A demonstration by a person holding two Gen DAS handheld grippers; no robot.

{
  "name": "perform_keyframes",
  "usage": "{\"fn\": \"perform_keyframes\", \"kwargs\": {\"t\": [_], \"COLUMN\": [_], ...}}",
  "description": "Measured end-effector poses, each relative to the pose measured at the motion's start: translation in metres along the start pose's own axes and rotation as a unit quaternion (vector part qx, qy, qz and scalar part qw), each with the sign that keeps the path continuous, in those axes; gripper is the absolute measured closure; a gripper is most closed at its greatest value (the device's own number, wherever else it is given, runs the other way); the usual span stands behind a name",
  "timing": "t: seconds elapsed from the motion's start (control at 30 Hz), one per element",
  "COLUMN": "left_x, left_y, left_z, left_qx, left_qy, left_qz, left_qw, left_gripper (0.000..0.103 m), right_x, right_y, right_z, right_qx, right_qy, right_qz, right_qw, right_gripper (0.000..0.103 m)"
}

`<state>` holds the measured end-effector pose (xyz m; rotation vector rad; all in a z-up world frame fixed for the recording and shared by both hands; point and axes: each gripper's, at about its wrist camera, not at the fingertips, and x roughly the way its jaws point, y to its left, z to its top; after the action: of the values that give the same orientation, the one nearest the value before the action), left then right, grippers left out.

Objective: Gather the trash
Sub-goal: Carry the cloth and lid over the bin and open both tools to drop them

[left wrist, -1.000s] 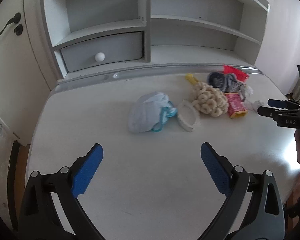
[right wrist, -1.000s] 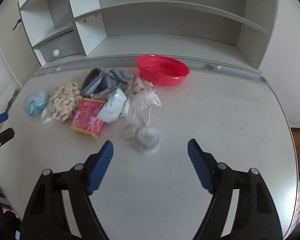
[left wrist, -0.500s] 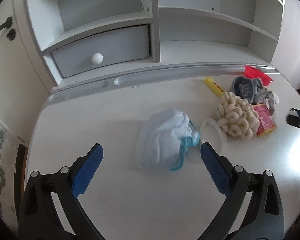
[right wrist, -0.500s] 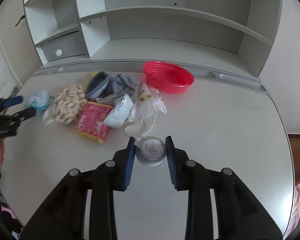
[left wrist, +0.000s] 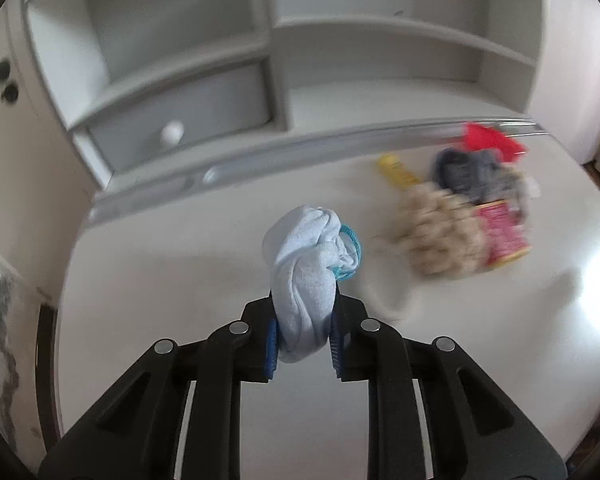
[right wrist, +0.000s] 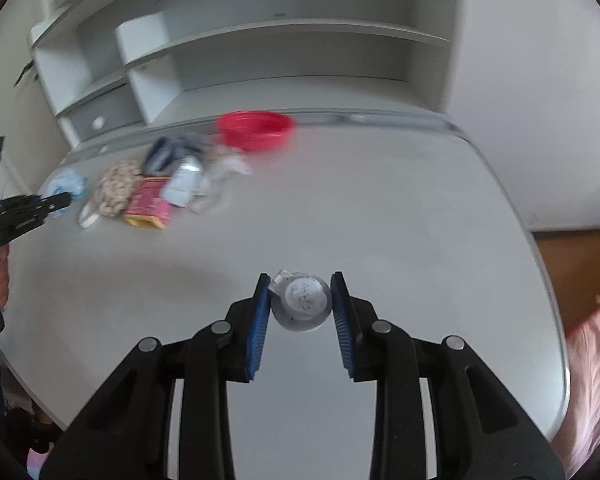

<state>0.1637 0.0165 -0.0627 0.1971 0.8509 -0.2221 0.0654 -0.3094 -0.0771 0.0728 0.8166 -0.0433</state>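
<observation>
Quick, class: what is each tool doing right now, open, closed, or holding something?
Left tool: has just closed on the pale blue cloth bundle.
Right tool: closed on the small round clear cup.

Desk [right wrist: 380, 208] white, curved edge, as I see it | on it far left: red bowl [right wrist: 256, 130], grey socks [right wrist: 168, 152], beige knotted bundle [right wrist: 116, 188], red-yellow packet [right wrist: 150, 204], white ring [right wrist: 88, 216]
</observation>
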Motion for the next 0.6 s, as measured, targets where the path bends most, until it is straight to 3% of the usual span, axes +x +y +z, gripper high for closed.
{"fn": "perform_keyframes", "kwargs": {"t": [0.17, 0.3, 0.5, 0.6], "left_x": [-0.039, -0.063, -0.094, -0.109], "left_y": [-0.069, -0.147, -0.282, -0.352], "left_z": [0.009, 0.012, -0.003, -0.021], "left_qx": [0.039, 0.086, 0.165, 0.209], "left_qy": [-0.046, -0.067, -0.075, -0.068], "left_qz": [-0.061, -0.130, -0.239, -0.289], "left_qw": [0.9963, 0.9855, 0.9542, 0.9318], "left_gripper": [0.084, 0.084, 0.084, 0.084], "right_x": [-0.039, -0.080, -0.137, -0.159], "right_y": [-0.072, -0.137, -0.223, -0.260], "right_z": [-0.041, -0.086, -0.177, -0.228], "right_qx": [0.077, 0.149, 0.248, 0.299], "right_qy": [-0.012, -0.025, -0.025, -0.018], "right_qz": [-0.048, -0.100, -0.178, -0.210], "right_qw": [0.996, 0.983, 0.952, 0.931], "right_gripper": [0.072, 0.072, 0.072, 0.072]}}
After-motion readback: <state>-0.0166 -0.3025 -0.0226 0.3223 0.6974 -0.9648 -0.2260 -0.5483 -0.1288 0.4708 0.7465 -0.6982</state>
